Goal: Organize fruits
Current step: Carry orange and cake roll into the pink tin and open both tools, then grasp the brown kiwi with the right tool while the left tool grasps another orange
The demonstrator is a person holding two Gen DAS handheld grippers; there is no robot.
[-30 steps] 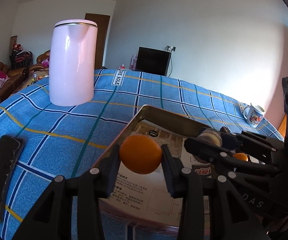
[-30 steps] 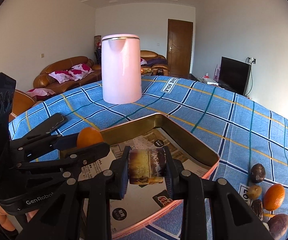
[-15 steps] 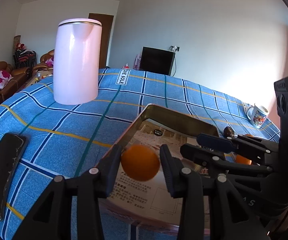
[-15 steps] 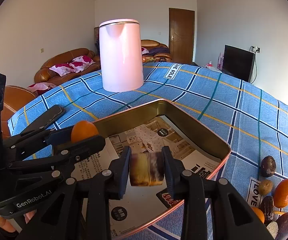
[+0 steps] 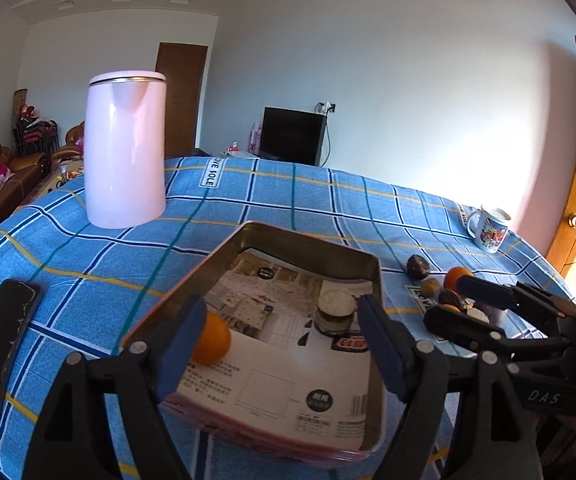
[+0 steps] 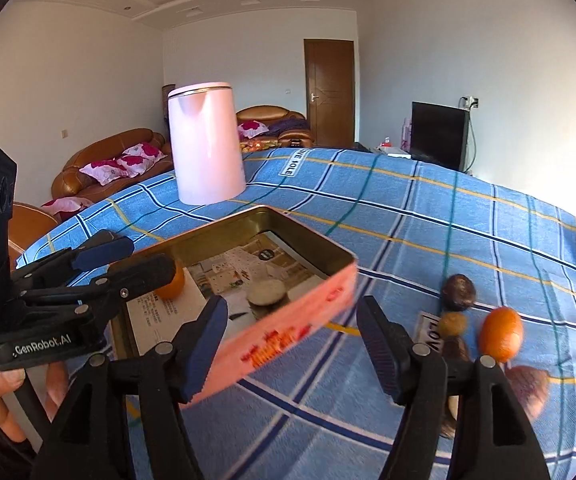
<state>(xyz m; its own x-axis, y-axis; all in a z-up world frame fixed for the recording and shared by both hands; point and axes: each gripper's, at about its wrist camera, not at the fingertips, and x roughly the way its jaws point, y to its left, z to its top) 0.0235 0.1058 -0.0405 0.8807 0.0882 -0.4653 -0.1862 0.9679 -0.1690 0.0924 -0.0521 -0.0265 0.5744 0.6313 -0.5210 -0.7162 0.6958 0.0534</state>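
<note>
Both grippers are seen with jaws opening and nothing pressed between the pads. The left gripper [image 5: 280, 344] is released over the near part of the tin tray [image 5: 376, 280], and an orange [image 5: 212, 338] lies on the printed paper lining just inside its left finger, seemingly touching or very close to the pad. The right gripper [image 6: 291, 340] is likewise released, its left finger near the tray's pink outer wall; a layered, pale-topped piece [image 6: 266, 294] rests on the lining beyond that wall. The remaining fruits are grouped on the blue checked tablecloth [image 6: 407, 220] to the right of the tray: another orange [image 6: 501, 334], a dark round fruit [image 6: 459, 292] and a small brownish one [image 6: 452, 323], with more partly hidden behind the right finger. The step in hand is judged to be the release of the two pieces into the tray. It is best done by letting the jaws widen fully before either gripper is drawn back, so that the orange is not rolled by the pad beside it. The right gripper should be lifted clear of the tray wall, not dragged across it, since the tray looks light enough to be shifted. The loose fruits are best approached from above, one at a time.
</note>
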